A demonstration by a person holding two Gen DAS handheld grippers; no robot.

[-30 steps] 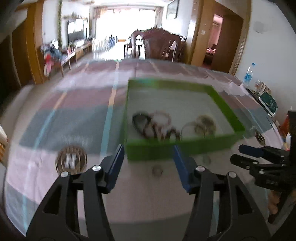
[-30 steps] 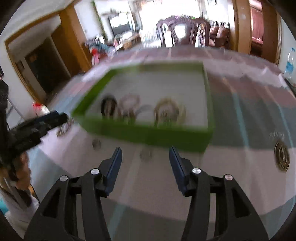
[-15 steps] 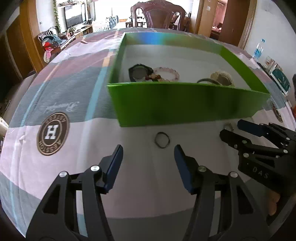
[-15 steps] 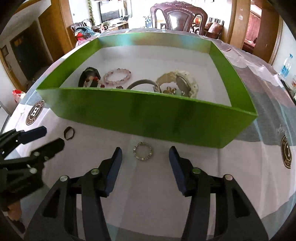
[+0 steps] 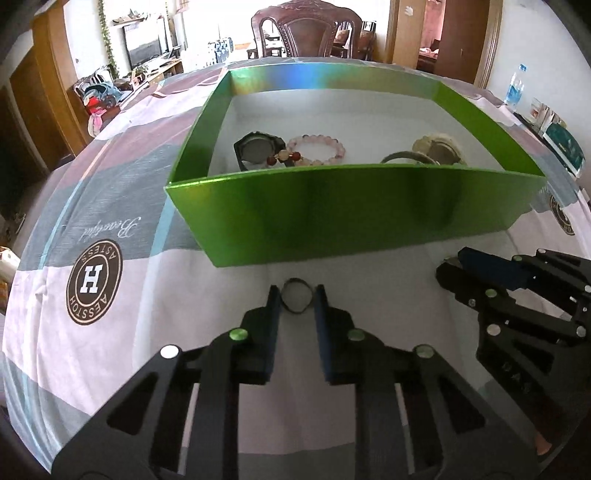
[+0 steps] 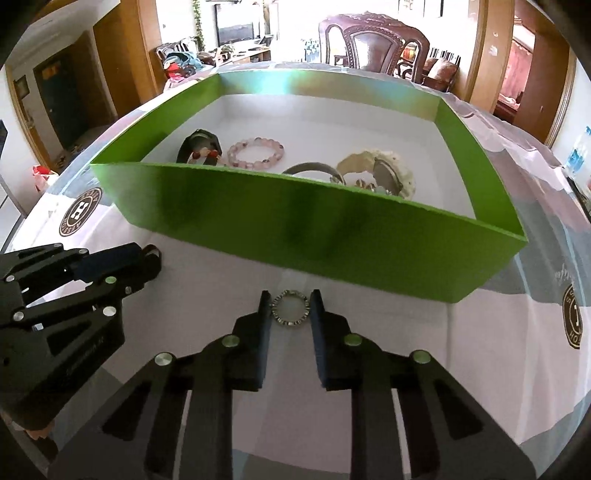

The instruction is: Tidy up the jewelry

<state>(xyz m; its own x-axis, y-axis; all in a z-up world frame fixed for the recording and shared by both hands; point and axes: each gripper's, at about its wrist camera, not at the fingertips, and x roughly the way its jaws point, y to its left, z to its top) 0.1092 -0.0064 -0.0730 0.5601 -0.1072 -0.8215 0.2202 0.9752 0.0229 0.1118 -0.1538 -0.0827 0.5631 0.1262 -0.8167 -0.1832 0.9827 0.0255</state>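
Observation:
A green box stands on the tablecloth and holds a black watch, a pink bead bracelet, a grey bangle and a cream watch. My left gripper is shut on a thin dark ring lying on the cloth in front of the box. My right gripper is shut on a studded silver ring on the cloth. Each gripper shows in the other's view, the right one and the left one.
The tablecloth has round brown logo patches. A carved wooden chair stands behind the table. A water bottle and small items sit at the table's far right edge.
Both grippers moved forward and down and closed their fingers, the left around the dark ring and the right around the studded ring. The box has not moved.

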